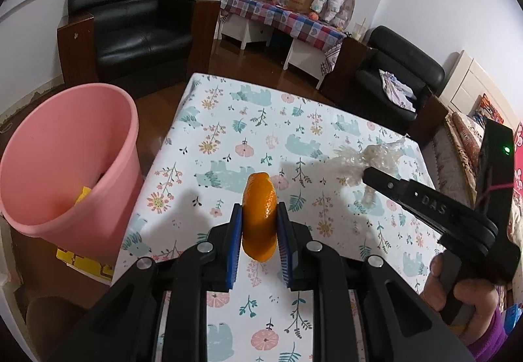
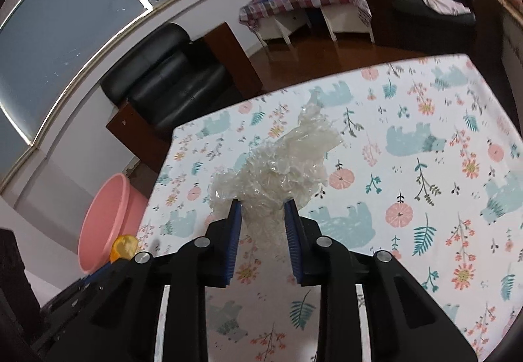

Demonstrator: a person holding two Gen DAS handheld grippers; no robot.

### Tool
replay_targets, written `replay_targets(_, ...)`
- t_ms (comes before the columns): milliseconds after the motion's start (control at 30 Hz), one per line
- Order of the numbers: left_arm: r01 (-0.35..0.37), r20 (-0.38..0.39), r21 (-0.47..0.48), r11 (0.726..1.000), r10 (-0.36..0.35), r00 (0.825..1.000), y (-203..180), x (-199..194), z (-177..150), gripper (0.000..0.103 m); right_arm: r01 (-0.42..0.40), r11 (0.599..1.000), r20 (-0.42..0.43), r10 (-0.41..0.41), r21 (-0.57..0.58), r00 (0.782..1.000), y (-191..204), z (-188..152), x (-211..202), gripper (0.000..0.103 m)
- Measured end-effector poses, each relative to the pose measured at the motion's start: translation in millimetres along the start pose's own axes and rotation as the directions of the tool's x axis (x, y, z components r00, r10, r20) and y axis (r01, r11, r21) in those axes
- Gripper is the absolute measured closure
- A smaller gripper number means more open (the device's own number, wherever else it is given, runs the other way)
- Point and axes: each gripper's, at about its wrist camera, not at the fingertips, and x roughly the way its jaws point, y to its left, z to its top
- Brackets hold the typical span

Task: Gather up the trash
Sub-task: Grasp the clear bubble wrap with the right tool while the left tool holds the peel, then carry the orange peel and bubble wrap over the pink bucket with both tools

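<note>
My left gripper point(image 1: 260, 211) is shut on an orange peel point(image 1: 259, 215), held upright above the floral tablecloth point(image 1: 228, 120). To its left stands the pink bin point(image 1: 65, 159) beside the table, with a yellow scrap inside. My right gripper point(image 2: 262, 210) is shut on a crumpled clear plastic wrap point(image 2: 281, 166), which bulges out ahead of the blue pads. In the left wrist view the right gripper point(image 1: 364, 174) comes in from the right with the plastic wrap point(image 1: 376, 157) at its tip. The orange peel point(image 2: 123, 247) also shows at the lower left of the right wrist view, near the pink bin point(image 2: 104, 224).
A person's hand point(image 1: 464, 296) in a purple sleeve holds the right gripper's handle. Black armchairs point(image 1: 130, 25) stand beyond the table, and a side table with a checked cloth point(image 1: 284, 19) is at the back. A yellow box point(image 1: 85, 262) lies under the bin.
</note>
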Motion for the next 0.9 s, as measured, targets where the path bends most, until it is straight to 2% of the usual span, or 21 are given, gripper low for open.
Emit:
replay_targets(400,-0.033,0.110,-0.041,0.999,0.037,0.993,22.8,-40.5,10.1,0.084,-0.040,0.988,0.032,0.046,-0.151,0.998,50.2,-6.8,-20.4,0.076)
replay_targets(633,-0.067,0.168,-0.113,0.991,0.085,0.982,62.5,-63.7,18.9,0.084,-0.097,0.970,0.010,0.101,-0.221,0.995,88.5,-10.0,-14.3,0.076)
replay_targets(900,-0.111,0.196,-0.199,0.974,0.151,0.969,117.1,-84.0,18.1,0.084,-0.176,0.934,-0.034,0.174,-0.310,0.984,143.0,-16.3,-0.9,0.076)
